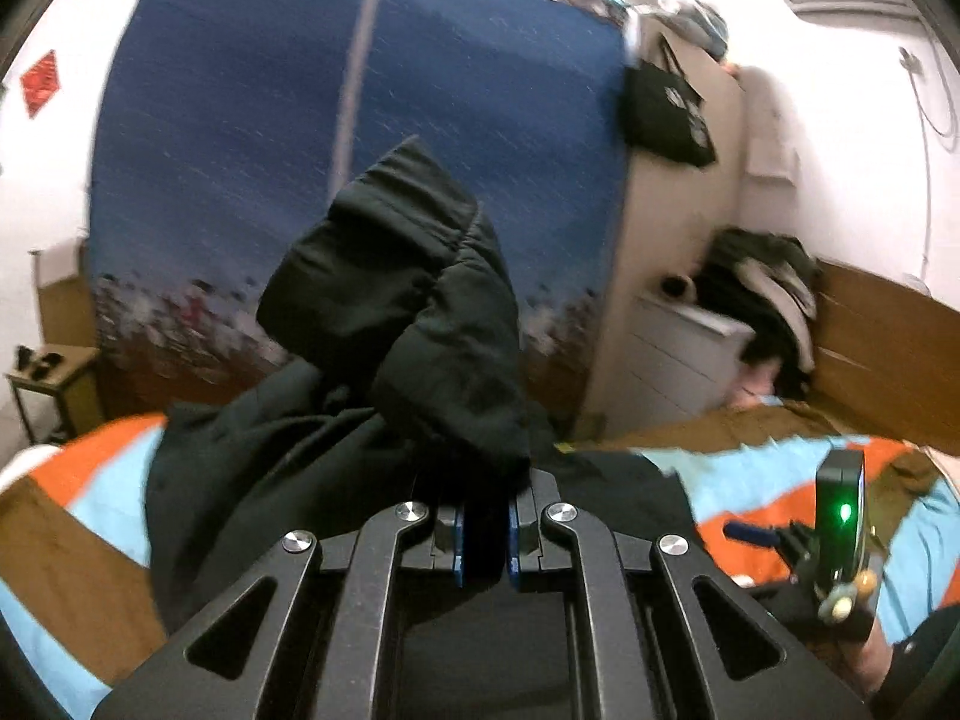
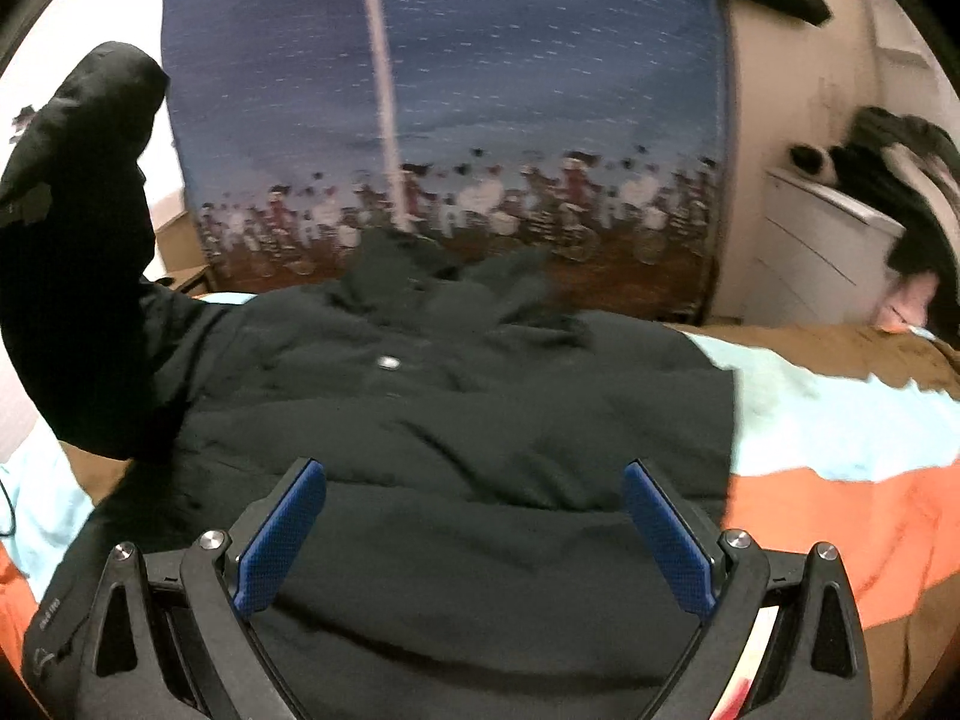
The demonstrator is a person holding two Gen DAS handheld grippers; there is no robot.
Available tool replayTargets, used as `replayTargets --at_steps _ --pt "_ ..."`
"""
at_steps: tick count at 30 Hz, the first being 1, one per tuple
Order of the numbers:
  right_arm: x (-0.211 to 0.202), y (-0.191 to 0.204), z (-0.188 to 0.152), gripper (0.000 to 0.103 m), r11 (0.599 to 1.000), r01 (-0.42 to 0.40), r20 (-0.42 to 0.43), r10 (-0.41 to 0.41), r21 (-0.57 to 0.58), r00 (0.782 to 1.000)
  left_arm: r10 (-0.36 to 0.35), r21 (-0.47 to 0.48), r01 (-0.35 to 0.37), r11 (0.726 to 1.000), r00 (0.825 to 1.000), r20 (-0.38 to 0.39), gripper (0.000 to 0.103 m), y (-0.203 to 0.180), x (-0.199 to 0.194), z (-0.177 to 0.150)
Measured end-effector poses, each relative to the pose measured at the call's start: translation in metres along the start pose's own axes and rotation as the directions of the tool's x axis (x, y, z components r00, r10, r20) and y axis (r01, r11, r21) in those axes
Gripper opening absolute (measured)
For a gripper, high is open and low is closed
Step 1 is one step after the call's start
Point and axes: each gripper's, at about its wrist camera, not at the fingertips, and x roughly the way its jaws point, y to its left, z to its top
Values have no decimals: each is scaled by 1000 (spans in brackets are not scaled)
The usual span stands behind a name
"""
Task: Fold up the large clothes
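At the far left of the right wrist view a dark sleeve (image 2: 72,252) of the jacket (image 2: 456,420) stands lifted off the bed, its cuff up against the pale wall, while the shoulder end stays joined to the body of the garment. The left gripper (image 1: 485,531) is what carries it: in its own view the blue pads are pressed nearly together on a bunch of that padded black fabric, which bulges up just beyond the fingertips. Moving right, the jacket's body lies spread across the bedspread (image 2: 840,420), a patchwork of orange, light blue and brown, with the collar toward a blue curtain (image 2: 480,90) behind the bed and a small pale snap or button showing near the chest. The right gripper (image 2: 474,540) hovers over the lower part of the jacket with its jaws spread wide and nothing between them; the pads do not appear to touch the cloth. Farther right, beyond the bed, a white dresser (image 2: 828,240) carries a heap of other clothes. As for progress, the fold looks to be at an early stage: the jacket is laid out flat, one sleeve is raised as if to be brought in over the chest, and no fold shows in the body. The other sleeve cannot be made out clearly, so whether it is tucked is uncertain; the body still seems to need folding.
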Motion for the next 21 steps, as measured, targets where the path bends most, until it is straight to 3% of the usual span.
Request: replayTargets --at_steps 5,13,16,17,18,21 --pt "-7 -48 -13 100 993 28 -21 -26 116 999 -76 31 80 996 990 -118 7 -46 44 -21" --pt "-5 -102 -25 100 931 -54 -23 67 361 998 -151 18 164 986 938 -311 8 -78 84 -73" --pt "-6 -109 -26 100 908 -78 -15 93 411 996 -209 -6 224 975 902 -379 24 -79 90 -83" --pt "-6 -111 -27 100 901 -84 -13 99 425 995 -219 -6 235 972 896 -386 36 -80 89 -84" --pt "-6 -112 -26 100 898 -87 -12 102 432 995 -232 -6 249 969 896 -379 45 -82 86 -88" --pt "-4 -112 -26 100 886 -108 -7 124 451 992 -266 -4 283 959 896 -355 51 -83 77 -87"
